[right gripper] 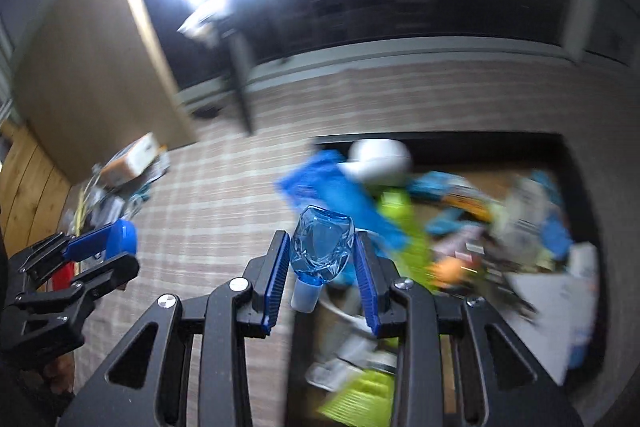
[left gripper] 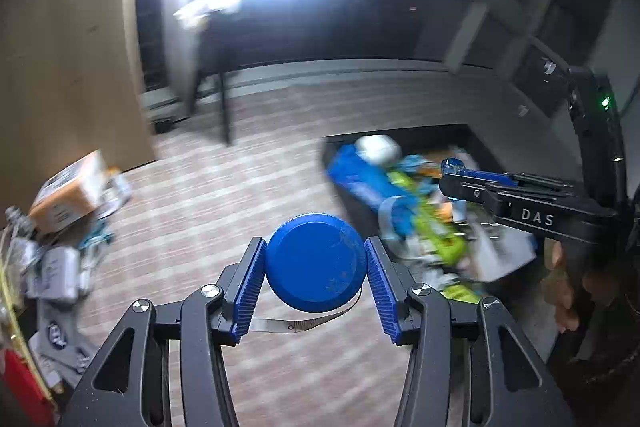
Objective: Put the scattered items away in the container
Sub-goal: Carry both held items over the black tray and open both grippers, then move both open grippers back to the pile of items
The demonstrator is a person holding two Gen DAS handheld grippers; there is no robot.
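Left tool (left gripper: 316, 263) pinching round blue plastic tape-measure case (left gripper: 316, 263), loose tape strip hanging under it. Right tool (right gripper: 322, 253) pinching small clear blue plastic bottle (right gripper: 322, 247), white cap down.

Black open container (right gripper: 576, 187) sits on striped floor (left gripper: 192, 195), already crowded; right tool above its near-left edge, left tool short of it.

Advice: bring each tool fully over container before releasing. Lower first, pile is uneven. Watch dangling tape not to catch rim.

More scattered items (left gripper: 60, 227) remain at far left.

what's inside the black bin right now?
The black bin holds a blurred heap: a white rounded item, blue packaging, lime-green pieces, papers. The bottom and anything beneath the heap are covered.
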